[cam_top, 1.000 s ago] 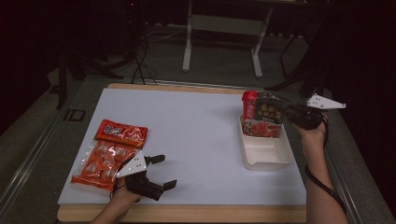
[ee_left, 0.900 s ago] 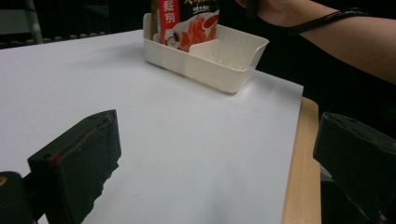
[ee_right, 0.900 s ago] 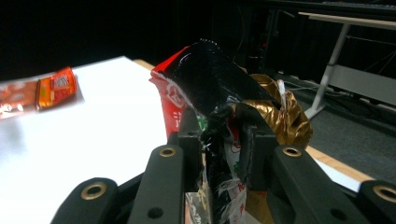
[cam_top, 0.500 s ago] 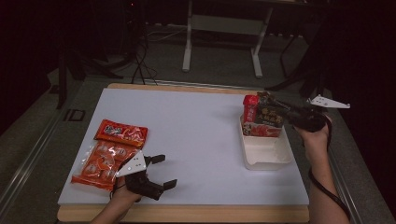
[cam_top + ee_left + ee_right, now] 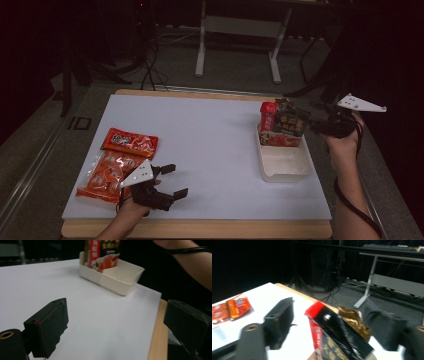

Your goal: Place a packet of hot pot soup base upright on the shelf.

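Observation:
A red-and-black snack pack (image 5: 282,127) with a crumpled gold top stands upright in the far end of a white tray (image 5: 285,167). My right gripper (image 5: 307,120) points at it from the right. Its jaws have just been opening. In the right gripper view the pack (image 5: 337,332) sits between the spread jaws of that gripper (image 5: 329,312), and the pads stand off it. My left gripper (image 5: 175,180) rests near the table's front left, open and empty (image 5: 117,307). Its jaws have just been closing slightly.
Two orange-red snack bags (image 5: 130,142) (image 5: 107,175) lie at the front left, just left of my left gripper. The tray (image 5: 117,277) has an empty near half. A metal table frame (image 5: 237,30) stands beyond the far edge. Cables lie on the floor.
My right gripper's jaws have spread apart and let go of the pack, and the hand has drawn back a little to the right. The left hand has stayed put.

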Demonstrator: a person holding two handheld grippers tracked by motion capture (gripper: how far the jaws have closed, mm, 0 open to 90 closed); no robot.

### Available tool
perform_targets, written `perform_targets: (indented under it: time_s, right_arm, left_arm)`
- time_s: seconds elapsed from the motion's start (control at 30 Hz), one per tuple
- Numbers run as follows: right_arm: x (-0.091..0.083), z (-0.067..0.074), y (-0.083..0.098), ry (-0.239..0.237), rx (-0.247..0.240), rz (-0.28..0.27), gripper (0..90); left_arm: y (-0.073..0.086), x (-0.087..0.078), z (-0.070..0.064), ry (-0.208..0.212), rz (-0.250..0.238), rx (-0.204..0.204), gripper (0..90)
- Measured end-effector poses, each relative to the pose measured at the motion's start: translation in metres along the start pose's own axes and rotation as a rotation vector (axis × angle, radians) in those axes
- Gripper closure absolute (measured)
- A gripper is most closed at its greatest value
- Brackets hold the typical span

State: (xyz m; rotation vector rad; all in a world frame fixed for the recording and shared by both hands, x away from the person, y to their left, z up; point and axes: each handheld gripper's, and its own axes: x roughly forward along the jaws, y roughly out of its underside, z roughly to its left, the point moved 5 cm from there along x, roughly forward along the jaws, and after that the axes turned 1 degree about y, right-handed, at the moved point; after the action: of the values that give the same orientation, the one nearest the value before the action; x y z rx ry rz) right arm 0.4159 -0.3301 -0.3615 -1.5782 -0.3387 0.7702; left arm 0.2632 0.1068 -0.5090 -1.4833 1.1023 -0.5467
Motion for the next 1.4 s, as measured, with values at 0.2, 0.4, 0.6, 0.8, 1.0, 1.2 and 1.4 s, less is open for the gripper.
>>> perform_targets:
  time_s: [0.2,0.4,0.6,0.8,1.0,1.2,1.4]
  right_arm:
    - [-0.002,0.03,-0.01,-0.059,-0.007,-0.056,12.3]
    - [0.003,0.059,-0.003,-0.096,-0.061,-0.041,12.4]
    - [0.009,0.077,0.009,-0.169,-0.028,-0.035,15.1]
    - [0.007,0.094,0.023,-0.179,-0.045,-0.056,15.6]
    - [0.0,0.111,0.035,-0.181,-0.042,-0.025,13.4]
    - [-0.01,0.131,0.046,-0.259,-0.029,-0.02,13.6]
    - [-0.014,0.144,0.057,-0.289,-0.022,-0.018,13.6]
  left_arm:
    - [-0.002,-0.005,-0.001,0.039,0.138,-0.055,4.1]
    - [-0.003,-0.009,-0.003,0.036,0.149,-0.021,2.9]
    - [-0.007,-0.017,0.0,0.006,0.143,-0.004,2.9]
    - [-0.017,-0.034,0.007,-0.047,0.119,0.022,3.0]
    - [-0.023,-0.053,0.015,-0.093,0.114,0.039,3.7]
    - [-0.023,-0.077,0.026,-0.167,0.118,0.054,9.7]
    - [-0.019,-0.099,0.042,-0.226,0.12,0.023,16.0]
